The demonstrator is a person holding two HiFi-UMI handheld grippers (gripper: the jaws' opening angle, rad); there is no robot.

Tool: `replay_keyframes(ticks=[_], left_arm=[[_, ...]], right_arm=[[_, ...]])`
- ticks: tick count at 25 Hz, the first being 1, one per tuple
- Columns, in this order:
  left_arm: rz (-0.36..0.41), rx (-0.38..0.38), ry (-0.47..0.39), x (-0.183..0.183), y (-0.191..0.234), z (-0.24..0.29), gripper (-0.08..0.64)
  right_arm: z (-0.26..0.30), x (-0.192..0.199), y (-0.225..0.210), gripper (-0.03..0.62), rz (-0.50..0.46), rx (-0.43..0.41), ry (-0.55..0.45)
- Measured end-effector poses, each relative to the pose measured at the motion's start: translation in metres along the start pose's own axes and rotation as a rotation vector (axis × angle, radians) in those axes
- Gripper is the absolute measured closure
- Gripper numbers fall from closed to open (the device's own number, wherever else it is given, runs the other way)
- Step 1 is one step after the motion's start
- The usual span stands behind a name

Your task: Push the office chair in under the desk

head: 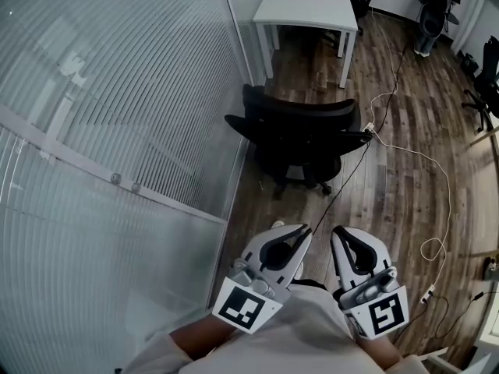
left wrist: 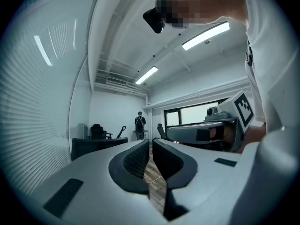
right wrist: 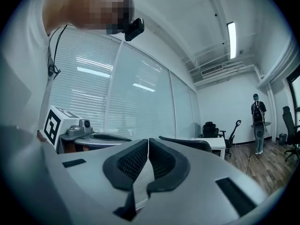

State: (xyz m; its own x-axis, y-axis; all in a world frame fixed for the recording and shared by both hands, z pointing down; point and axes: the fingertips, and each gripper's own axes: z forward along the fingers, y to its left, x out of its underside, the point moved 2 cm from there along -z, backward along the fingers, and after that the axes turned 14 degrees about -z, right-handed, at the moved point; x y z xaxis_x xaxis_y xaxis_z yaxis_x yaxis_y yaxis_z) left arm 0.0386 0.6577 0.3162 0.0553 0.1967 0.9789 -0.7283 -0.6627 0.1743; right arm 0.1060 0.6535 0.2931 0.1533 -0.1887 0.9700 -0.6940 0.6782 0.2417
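My left gripper [head: 301,230] and right gripper [head: 338,232] sit side by side, jaws closed, empty. Ahead of them stands the black wheeled office chair [head: 300,135], apparently clear of the white rectangular desk [head: 304,10] beyond.

The office chair [head: 300,135] is black all over. The tabletop [head: 304,8] beyond it is white, and so are its legs. The floor [head: 405,84] is brown wood-grain planking, streaked dark and light, crossed by a white cable [head: 449,205]. The glass wall [head: 101,115] is pale grey with fine horizontal stripes. The left gripper [head: 302,232] and right gripper [head: 340,234] are light grey with black fingers [left wrist: 136,161]. Each marker cube [head: 246,306] is white with black square patterns.
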Motion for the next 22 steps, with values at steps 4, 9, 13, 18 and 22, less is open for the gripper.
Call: replay_keyframes(ticks=[4, 9, 13, 18, 22], left_arm=[[0.027, 0.002, 0.009, -0.001, 0.01, 0.004, 0.512], [0.023, -0.004, 0.005, -0.006, 0.026, 0.011, 0.512], [0.043, -0.003, 0.007, -0.009, 0.041, 0.02, 0.512], [0.055, -0.009, 0.016, -0.012, 0.066, 0.033, 0.512], [0.065, -0.007, 0.027, 0.0, 0.089, 0.049, 0.512]], right_arm=[[0.008, 0.003, -0.005, 0.561, -0.006, 0.0, 0.006], [0.022, 0.003, -0.013, 0.561, -0.021, 0.004, 0.004], [0.033, 0.009, -0.023, 0.561, -0.024, 0.016, 0.019], [0.051, 0.016, -0.036, 0.56, -0.029, 0.02, 0.034], [0.069, 0.037, -0.047, 0.56, -0.046, 0.02, 0.05]])
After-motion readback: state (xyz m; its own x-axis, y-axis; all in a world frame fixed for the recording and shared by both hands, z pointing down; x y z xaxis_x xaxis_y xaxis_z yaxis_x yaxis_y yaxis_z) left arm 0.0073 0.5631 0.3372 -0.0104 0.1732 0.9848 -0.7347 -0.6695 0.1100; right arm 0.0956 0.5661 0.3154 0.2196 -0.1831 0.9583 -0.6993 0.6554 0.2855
